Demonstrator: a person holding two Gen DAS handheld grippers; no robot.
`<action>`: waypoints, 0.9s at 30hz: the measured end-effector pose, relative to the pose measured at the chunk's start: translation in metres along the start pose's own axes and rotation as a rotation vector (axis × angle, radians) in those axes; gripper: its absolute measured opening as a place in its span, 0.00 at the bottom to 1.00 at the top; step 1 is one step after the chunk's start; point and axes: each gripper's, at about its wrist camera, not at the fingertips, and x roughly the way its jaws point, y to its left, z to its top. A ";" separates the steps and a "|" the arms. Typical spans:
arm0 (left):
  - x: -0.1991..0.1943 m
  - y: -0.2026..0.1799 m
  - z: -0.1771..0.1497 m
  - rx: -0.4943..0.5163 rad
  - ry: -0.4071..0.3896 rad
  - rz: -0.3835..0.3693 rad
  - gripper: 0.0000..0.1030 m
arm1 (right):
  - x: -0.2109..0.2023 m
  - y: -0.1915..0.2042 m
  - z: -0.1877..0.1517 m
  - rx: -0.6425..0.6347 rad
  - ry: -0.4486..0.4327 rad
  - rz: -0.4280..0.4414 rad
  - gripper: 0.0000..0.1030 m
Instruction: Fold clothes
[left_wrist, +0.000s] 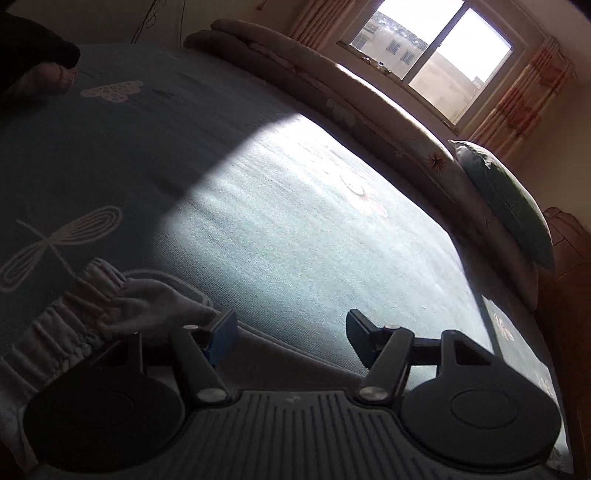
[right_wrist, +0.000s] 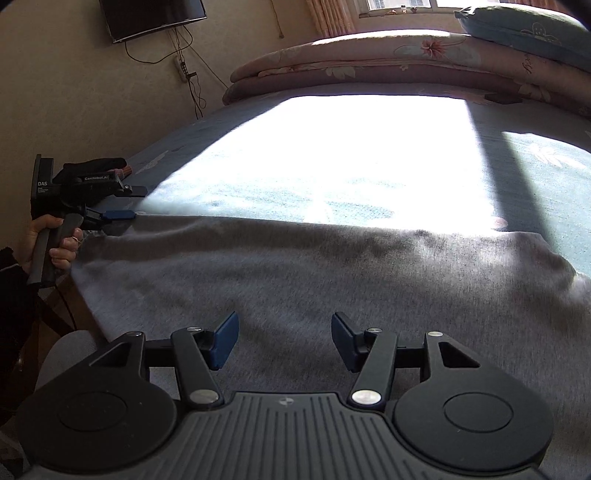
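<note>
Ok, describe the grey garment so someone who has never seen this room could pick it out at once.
Start at the big bed with the blue-green cover, sunlit in the middle. Along its near edge, the grey garment lies spread flat, right under the right gripper. Unlike the floral quilts folded at the far side, it is plain, soft grey, with no pattern showing.

Sun glare whitens the bedspread (right_wrist: 351, 158), hiding its pattern; the grey garment (right_wrist: 332, 280) runs off the frame's bottom edge.
</note>
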 end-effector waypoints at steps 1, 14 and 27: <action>-0.003 -0.006 -0.002 0.008 0.021 -0.039 0.67 | 0.000 0.001 0.000 0.000 -0.003 -0.004 0.63; 0.057 0.003 0.010 -0.068 0.109 -0.131 0.70 | -0.006 0.003 -0.003 0.026 -0.008 -0.029 0.65; -0.003 0.012 -0.017 -0.048 0.137 -0.049 0.77 | -0.014 0.011 -0.004 0.019 -0.031 -0.024 0.69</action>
